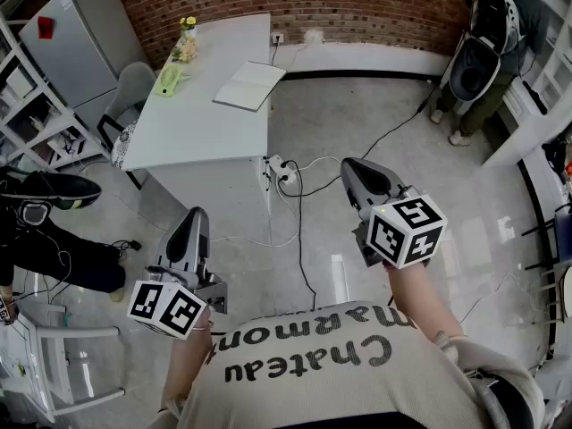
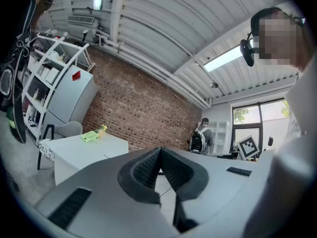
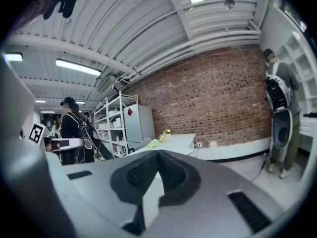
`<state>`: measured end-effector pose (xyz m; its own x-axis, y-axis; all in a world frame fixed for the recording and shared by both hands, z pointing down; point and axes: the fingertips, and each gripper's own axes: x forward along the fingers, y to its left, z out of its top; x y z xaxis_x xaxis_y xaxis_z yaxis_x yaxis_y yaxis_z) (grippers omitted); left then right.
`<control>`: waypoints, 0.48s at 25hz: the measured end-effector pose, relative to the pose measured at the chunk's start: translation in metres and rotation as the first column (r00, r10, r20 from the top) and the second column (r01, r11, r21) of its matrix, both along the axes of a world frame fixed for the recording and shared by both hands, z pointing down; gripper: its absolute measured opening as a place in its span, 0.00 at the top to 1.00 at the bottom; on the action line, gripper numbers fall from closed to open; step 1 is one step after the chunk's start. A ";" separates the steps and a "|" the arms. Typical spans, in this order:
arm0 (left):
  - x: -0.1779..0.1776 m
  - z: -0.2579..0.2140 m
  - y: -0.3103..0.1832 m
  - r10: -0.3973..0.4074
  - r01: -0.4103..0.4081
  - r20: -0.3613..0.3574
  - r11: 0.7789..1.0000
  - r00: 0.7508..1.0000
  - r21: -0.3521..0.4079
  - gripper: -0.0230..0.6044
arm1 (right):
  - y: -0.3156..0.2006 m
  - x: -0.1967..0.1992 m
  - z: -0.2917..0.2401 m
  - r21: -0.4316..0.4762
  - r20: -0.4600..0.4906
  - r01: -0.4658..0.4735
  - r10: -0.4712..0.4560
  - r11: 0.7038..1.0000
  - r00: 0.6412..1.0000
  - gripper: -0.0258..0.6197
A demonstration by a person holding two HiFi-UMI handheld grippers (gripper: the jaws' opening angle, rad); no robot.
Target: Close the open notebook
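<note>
1. Above the grey floor (image 1: 357,114), close to the person's torso, the 2 grippers hang in mid-air, well apart from the white table (image 1: 201,114).
2. Left gripper (image 1: 194,217): jaws pressed together at the tips, with nothing between them. It touches nothing.
3. Right gripper (image 1: 354,170): jaws fully closed, tips meeting. It is empty and touches nothing.
4. The notebook (image 1: 249,85) lies open on the table, near its far right edge, well apart from both grippers.
5. A green object (image 1: 167,80) and flowers (image 1: 186,43) sit at the table's far left side.
</note>
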<state>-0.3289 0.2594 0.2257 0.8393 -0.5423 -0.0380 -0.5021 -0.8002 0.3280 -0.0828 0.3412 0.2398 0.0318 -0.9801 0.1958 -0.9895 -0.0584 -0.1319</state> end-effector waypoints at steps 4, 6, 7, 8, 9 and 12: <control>-0.008 -0.001 -0.019 0.005 -0.005 -0.008 1.000 1.000 0.016 0.96 | -0.020 -0.007 -0.002 0.021 0.009 0.002 -0.003 1.000 1.000 0.96; -0.012 0.002 -0.025 0.012 -0.011 -0.011 1.000 1.000 0.020 0.96 | -0.025 -0.011 0.000 0.030 0.024 -0.001 0.000 1.000 1.000 0.96; -0.013 0.004 -0.027 0.017 -0.016 -0.013 1.000 1.000 0.022 0.96 | -0.026 -0.013 0.002 0.031 0.028 -0.004 0.004 0.999 1.000 0.96; -0.013 0.007 -0.029 0.023 -0.022 -0.014 0.999 1.000 0.023 0.96 | -0.026 -0.014 0.004 0.031 0.028 -0.008 0.008 0.999 1.000 0.96; -0.013 0.009 -0.030 0.028 -0.028 -0.016 0.999 0.999 0.024 0.96 | -0.026 -0.015 0.007 0.029 0.023 -0.012 0.011 1.000 1.000 0.96; -0.012 0.023 -0.035 0.036 -0.036 -0.015 0.999 0.999 0.012 0.96 | -0.025 -0.015 0.018 0.026 0.019 -0.022 0.021 0.999 1.000 0.96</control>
<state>-0.3409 0.2246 0.2482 0.8576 -0.5112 -0.0573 -0.4680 -0.8216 0.3256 -0.0976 0.3159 0.2582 0.0494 -0.9840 0.1710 -0.9855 -0.0759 -0.1520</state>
